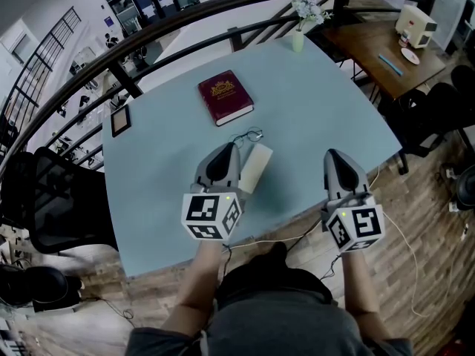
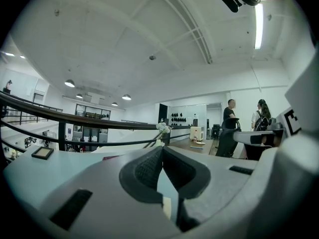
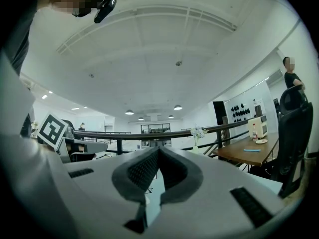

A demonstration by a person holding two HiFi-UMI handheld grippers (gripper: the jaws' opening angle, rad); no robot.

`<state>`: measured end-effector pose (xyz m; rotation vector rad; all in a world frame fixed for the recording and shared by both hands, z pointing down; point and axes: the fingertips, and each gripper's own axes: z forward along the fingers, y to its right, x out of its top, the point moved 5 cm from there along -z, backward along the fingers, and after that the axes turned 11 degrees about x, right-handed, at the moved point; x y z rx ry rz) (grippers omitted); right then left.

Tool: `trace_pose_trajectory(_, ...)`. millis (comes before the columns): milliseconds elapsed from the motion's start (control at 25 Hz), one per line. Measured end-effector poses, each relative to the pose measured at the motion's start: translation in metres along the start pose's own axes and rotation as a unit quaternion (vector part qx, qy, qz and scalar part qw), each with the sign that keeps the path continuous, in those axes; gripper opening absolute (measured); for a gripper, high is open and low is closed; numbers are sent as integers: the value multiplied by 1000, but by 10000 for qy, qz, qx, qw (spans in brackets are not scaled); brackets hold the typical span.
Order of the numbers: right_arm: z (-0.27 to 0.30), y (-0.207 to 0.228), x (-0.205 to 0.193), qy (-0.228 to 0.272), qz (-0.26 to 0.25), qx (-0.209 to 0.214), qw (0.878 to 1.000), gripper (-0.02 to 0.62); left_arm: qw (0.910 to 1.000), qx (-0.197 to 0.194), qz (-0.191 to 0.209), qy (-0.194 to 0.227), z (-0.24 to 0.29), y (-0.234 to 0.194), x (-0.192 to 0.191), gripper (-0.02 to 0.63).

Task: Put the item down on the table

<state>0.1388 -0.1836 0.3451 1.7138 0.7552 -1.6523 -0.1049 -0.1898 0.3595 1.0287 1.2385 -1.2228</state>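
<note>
A cream oblong case [image 1: 256, 167] lies flat on the light blue table [image 1: 163, 184], just right of my left gripper [image 1: 228, 147]. A pair of thin-framed glasses [image 1: 249, 135] rests just beyond the case. A dark red book [image 1: 225, 97] lies further back. My left gripper is shut with nothing between its jaws, and in the left gripper view its tips [image 2: 162, 148] meet. My right gripper [image 1: 332, 155] hovers near the table's right front edge. It is also shut and empty, with its tips [image 3: 158, 148] touching in the right gripper view.
A small dark-framed tablet [image 1: 120, 120] lies at the table's left edge, and a vase of flowers [image 1: 303, 19] stands at the far edge. A black railing [image 1: 185, 13] curves behind the table. A black chair [image 1: 59, 199] stands on the left, a wooden table [image 1: 378, 47] at the right.
</note>
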Motion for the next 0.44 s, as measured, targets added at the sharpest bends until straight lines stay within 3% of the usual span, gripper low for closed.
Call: trace_pose_trajectory(440,-1,0,3,44,-23,24,10000,3,9999,39,-110,72,-1,-3,3,6)
